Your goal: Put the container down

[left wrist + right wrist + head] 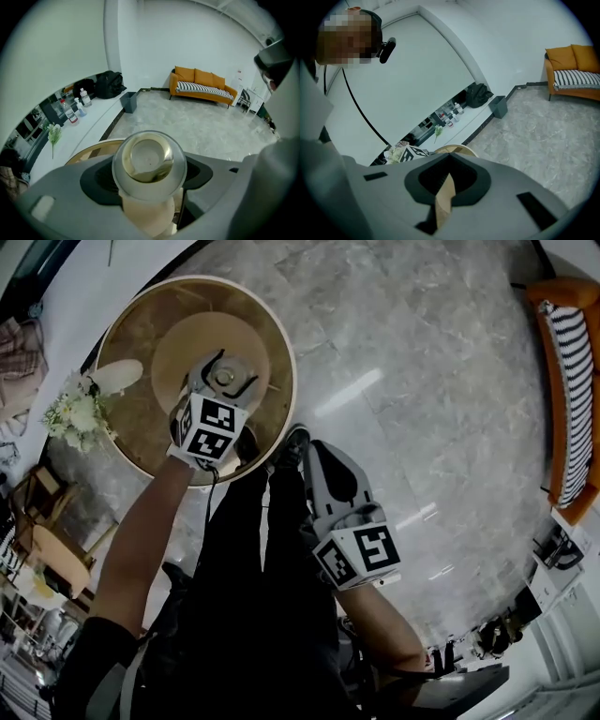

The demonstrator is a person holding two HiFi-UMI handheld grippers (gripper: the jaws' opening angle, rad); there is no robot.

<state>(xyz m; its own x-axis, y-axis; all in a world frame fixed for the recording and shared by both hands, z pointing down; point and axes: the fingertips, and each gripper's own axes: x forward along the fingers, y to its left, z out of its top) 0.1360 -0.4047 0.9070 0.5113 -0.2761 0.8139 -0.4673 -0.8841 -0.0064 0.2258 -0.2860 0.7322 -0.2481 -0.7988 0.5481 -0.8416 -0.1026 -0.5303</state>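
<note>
- Right gripper [448,180], lower centre: jaws pressed together, nothing between them.
- Left gripper [225,379] clamps the clear container [149,161] over the round table [141,329], upper left, inside its rim.
- Flowers [75,413] sit at the table's left edge.
- Marble floor [422,381] lies open rightward to the orange sofa [567,381].

I have the grey two-jaw left gripper [149,180] pitched steeply downward at the end of a bare, outstretched left forearm [141,540]. Its jaws are set wide and clamped on either side of a clear round glass container [150,159]. I carry the grey two-jaw right gripper [443,201] nearer my body on a bent right forearm [389,629], and it tilts down less sharply. Its tan pads [446,190] meet edge to edge with nothing between them. Black sleeves cover both my upper arms.
</note>
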